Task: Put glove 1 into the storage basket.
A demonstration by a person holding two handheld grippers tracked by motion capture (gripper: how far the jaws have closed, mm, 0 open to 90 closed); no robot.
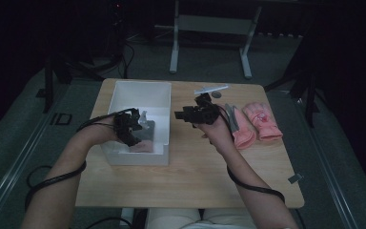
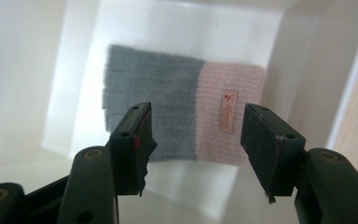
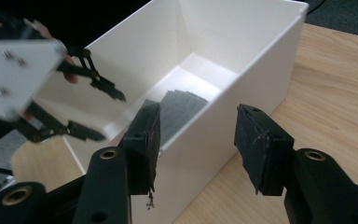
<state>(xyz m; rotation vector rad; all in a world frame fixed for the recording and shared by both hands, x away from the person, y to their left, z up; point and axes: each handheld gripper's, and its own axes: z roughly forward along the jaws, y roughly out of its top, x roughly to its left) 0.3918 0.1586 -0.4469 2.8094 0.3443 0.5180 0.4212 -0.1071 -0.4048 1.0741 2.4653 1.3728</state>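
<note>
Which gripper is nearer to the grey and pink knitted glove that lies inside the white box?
Left. The left gripper hangs open directly above the grey and pink knitted glove inside the white box. The right gripper is outside the box, beside its wall.

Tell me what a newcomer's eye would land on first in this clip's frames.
First the white box at the table's left, with a grey and pink knitted glove flat on its floor. The left gripper hangs open right above that glove, while the right gripper, also open, points at the box from beside it. Next comes the pair of pink gloves lying on the table's right side.
</note>
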